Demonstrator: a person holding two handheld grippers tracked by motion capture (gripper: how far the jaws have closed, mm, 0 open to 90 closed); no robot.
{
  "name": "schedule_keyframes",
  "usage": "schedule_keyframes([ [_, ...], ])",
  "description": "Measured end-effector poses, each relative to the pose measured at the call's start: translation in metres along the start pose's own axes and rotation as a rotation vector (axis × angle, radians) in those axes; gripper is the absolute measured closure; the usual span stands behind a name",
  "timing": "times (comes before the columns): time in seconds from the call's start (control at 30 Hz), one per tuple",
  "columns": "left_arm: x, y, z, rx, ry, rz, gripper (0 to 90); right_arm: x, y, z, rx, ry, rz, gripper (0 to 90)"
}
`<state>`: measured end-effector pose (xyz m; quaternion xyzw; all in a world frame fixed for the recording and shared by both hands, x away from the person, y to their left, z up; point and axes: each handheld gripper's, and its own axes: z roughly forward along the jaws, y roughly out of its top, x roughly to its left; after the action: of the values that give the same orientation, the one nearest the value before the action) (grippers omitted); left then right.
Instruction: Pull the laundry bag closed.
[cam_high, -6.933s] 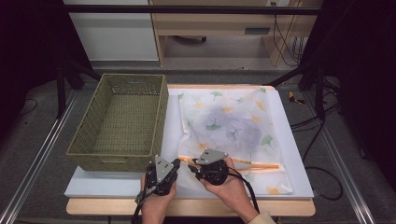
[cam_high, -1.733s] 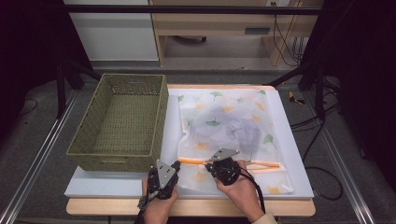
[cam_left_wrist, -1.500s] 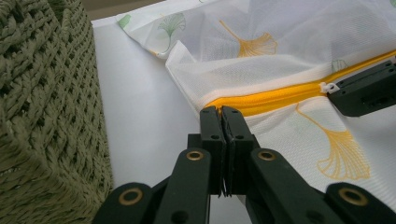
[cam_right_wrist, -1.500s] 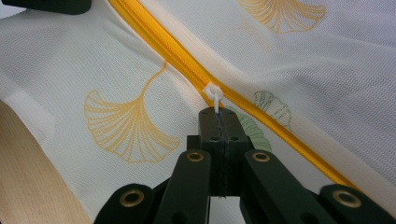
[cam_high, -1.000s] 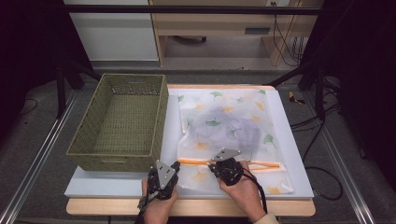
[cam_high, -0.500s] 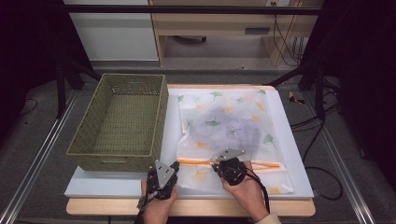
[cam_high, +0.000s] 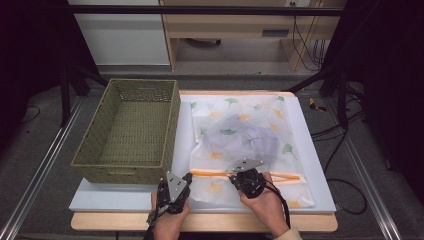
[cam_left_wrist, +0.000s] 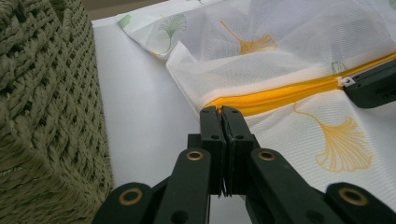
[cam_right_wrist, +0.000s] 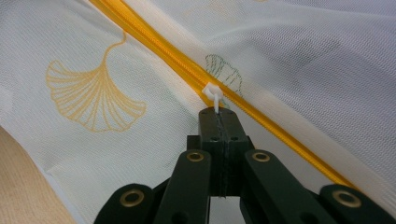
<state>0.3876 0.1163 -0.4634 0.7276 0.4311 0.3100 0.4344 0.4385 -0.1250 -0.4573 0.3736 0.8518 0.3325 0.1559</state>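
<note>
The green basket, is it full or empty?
Empty. In the high view, the green basket shows its bare woven floor all the way across, with nothing lying inside. The mesh bag lies beside it on the table, not in it.

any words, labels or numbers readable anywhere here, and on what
None can be read. The mesh laundry bag carries only printed ginkgo leaves, no lettering. A small grey plate on the furniture at the back may be a label, but it is too small and blurred to read. The woven basket bears no text.

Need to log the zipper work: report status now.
Left hand-held gripper shut on bag edge. Right hand-held gripper shut on zipper pull. Zipper unobstructed.
</note>
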Motion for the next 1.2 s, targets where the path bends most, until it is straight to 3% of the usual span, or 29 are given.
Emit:
schedule_keyframes([
  [1.2,0.0000,0.0023,-0.0025,-0.006,-0.005,0.001,87.9,-0.0049,-0.0038,-0.0055,-0.002,-0.024,0.030,90.0],
])
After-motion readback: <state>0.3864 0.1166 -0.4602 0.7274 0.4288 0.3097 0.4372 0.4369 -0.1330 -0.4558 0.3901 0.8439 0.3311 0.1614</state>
